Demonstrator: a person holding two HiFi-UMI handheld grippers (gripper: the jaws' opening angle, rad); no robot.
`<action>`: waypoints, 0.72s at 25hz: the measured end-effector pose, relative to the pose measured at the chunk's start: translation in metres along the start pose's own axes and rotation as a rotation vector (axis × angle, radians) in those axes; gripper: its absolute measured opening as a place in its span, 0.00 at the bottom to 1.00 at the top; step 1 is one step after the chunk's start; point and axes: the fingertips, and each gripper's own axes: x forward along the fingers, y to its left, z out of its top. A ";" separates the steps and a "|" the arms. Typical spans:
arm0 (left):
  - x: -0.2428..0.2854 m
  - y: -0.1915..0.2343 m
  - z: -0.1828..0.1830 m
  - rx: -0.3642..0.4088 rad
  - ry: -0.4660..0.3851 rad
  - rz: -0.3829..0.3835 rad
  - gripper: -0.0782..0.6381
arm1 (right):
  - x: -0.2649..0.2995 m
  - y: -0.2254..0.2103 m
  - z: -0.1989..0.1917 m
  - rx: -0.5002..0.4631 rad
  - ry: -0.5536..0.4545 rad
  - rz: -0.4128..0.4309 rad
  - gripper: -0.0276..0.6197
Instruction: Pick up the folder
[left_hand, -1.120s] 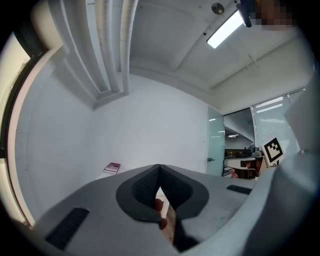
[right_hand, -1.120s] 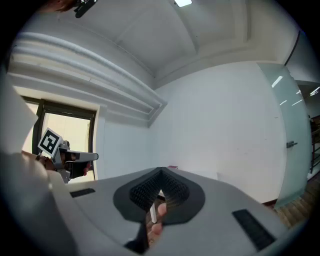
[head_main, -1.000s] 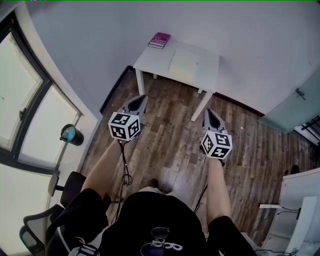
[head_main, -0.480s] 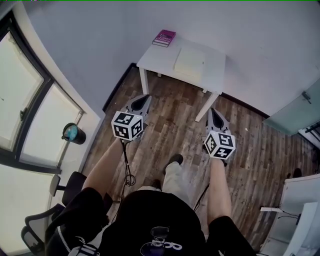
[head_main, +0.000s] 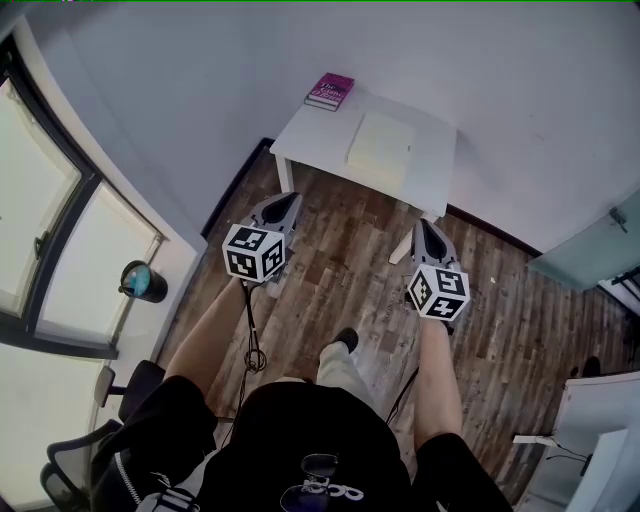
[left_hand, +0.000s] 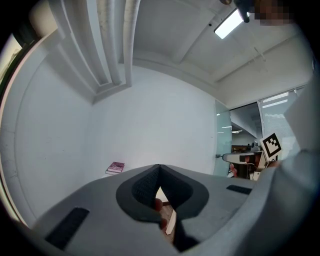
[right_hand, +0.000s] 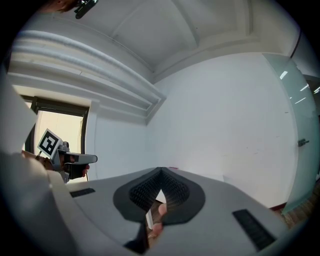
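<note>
A pale yellow folder (head_main: 380, 140) lies flat on the small white table (head_main: 432, 172) against the far wall, with a purple book (head_main: 330, 89) at the table's back left corner. My left gripper (head_main: 283, 206) and right gripper (head_main: 424, 229) are held out level over the wooden floor, short of the table's front edge. Both are shut with nothing between the jaws. In the left gripper view the shut left gripper (left_hand: 159, 168) points at the wall, with the book (left_hand: 115, 167) to the left. The right gripper view shows its shut right gripper (right_hand: 161, 173) and bare wall; the folder is hidden there.
Tall windows run along the left. A teal round object (head_main: 141, 281) sits by them, and an office chair (head_main: 70, 450) stands at the lower left. A glass door (head_main: 598, 250) is on the right, with a white desk (head_main: 600, 430) at the lower right. My foot (head_main: 345, 340) steps forward.
The person has walked toward the table, which now sits lower and nearer in the head view. Both grippers moved forward with it and stayed shut.
</note>
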 end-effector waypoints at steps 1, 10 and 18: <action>0.010 0.003 0.002 -0.002 0.001 0.002 0.13 | 0.009 -0.006 0.003 0.000 0.000 0.003 0.08; 0.099 0.015 0.023 0.003 0.002 0.016 0.13 | 0.079 -0.067 0.021 0.002 0.000 0.020 0.07; 0.168 0.016 0.027 0.001 0.016 0.019 0.13 | 0.123 -0.119 0.026 0.020 -0.001 0.022 0.07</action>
